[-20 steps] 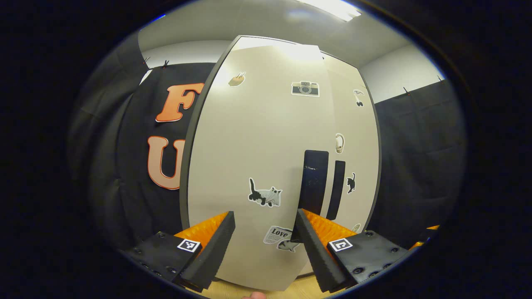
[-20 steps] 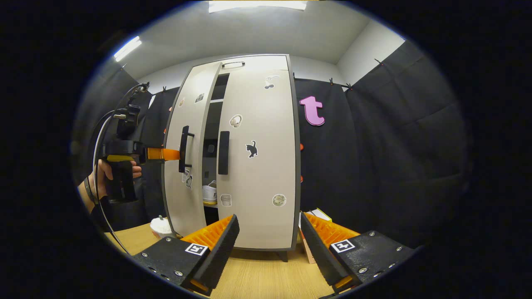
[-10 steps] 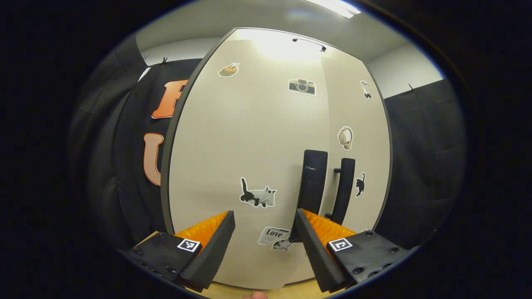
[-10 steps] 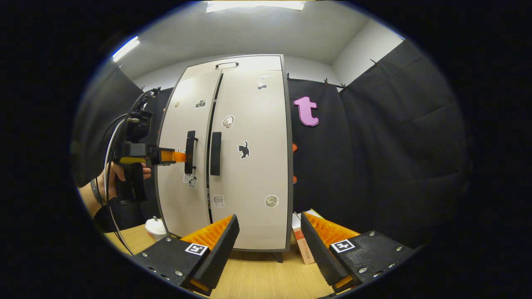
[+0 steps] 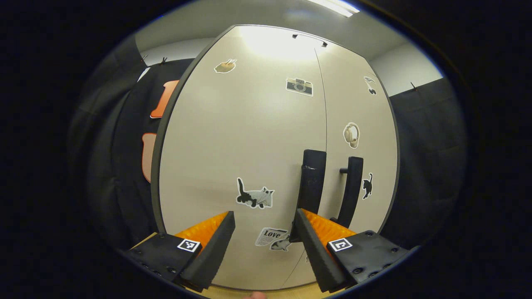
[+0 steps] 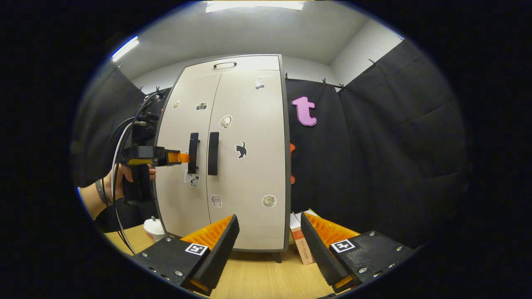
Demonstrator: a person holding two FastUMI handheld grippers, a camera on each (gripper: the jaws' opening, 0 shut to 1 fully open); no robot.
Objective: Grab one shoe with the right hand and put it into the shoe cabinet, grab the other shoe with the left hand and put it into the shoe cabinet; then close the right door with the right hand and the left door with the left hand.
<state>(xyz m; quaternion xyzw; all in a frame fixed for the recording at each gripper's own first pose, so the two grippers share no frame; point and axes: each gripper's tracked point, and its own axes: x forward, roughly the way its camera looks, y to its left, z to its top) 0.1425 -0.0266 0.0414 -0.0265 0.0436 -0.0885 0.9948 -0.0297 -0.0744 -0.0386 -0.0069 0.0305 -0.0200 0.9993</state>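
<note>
2 doors [image 6: 187, 166] [image 6: 249, 166], 2 handles [image 6: 193, 147] [image 6: 213, 147], 1 cup [image 6: 153, 228].

Recording booth: black cloth walls [image 6: 374, 158], ceiling strip lights [image 6: 253, 5] (stickered shoe cabinet [image 6: 245, 174] on wooden tabletop [image 6: 266, 278]).

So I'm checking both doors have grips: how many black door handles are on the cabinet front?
2. One handle sits on the left door, at the left gripper; the other handle is beside it on the right door, across the centre seam.
</note>
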